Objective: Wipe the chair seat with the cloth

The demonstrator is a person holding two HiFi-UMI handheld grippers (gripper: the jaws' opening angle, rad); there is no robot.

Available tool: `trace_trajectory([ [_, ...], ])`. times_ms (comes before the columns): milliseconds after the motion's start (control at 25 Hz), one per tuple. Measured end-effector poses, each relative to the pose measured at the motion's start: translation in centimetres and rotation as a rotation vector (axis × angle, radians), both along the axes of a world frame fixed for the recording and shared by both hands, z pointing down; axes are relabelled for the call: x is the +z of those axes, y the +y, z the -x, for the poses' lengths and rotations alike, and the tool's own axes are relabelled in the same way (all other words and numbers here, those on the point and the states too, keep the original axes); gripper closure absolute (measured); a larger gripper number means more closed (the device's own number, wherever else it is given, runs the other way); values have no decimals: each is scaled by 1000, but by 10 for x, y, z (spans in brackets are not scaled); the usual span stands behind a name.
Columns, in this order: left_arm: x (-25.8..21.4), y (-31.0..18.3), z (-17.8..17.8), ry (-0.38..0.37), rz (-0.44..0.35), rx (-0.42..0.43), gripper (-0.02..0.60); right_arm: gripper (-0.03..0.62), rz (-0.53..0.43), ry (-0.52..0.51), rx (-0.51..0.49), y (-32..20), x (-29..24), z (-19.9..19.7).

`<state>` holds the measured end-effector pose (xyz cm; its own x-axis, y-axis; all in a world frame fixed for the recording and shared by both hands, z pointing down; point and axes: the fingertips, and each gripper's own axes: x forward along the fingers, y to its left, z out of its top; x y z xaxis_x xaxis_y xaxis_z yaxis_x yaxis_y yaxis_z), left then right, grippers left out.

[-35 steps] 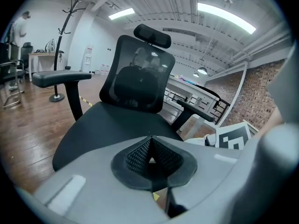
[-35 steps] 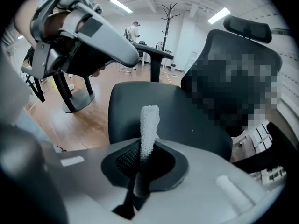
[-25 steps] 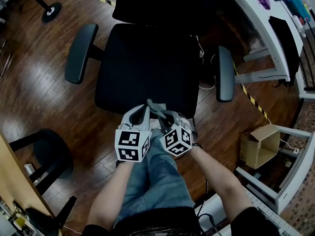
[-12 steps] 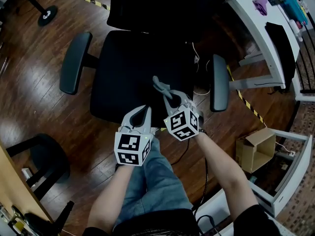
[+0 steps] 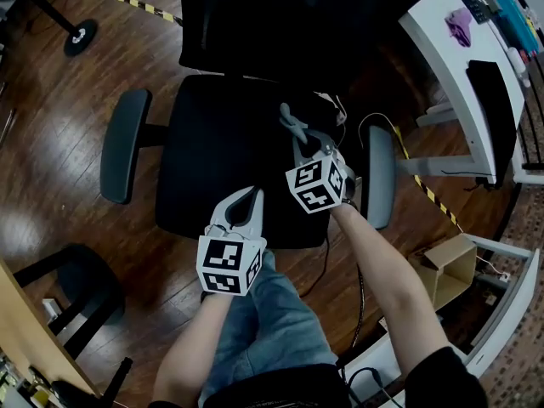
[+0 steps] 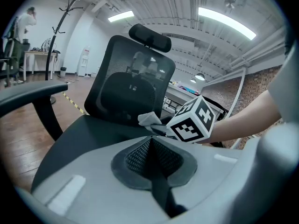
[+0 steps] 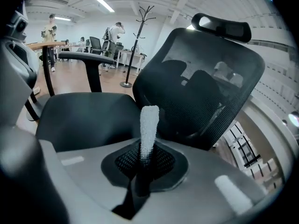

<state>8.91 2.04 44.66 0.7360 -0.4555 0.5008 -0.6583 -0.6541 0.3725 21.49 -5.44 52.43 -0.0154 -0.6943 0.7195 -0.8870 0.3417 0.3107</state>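
Right gripper (image 5: 299,139) pinches the cloth (image 7: 149,125) above the chair seat (image 5: 212,151); left gripper (image 5: 253,197), jaws together, hovers at the seat's front edge.

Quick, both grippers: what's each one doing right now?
Left gripper: shut, empty, near the front of the chair seat.
Right gripper: shut on the cloth.

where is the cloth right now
The cloth is pinched in the right gripper, sticking out over the far right part of the chair seat, close to the backrest and the armrest on the person's right.
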Motion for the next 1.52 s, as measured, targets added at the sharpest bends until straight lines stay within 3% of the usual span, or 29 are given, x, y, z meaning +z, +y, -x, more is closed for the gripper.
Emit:
trace_trajectory([
  [440, 31, -38, -14, -45, 69, -18, 577, 583, 104, 63, 49, -62, 57, -62],
  [680, 44, -50, -22, -56, 93, -18, 577, 583, 144, 105, 24, -67, 79, -78],
  [1120, 43, -36, -12, -61, 94, 11, 577, 583, 149, 123, 13, -40, 78, -61],
  [1520, 39, 1, 7, -70, 80, 65, 577, 583, 143, 116, 8, 20, 70, -27],
])
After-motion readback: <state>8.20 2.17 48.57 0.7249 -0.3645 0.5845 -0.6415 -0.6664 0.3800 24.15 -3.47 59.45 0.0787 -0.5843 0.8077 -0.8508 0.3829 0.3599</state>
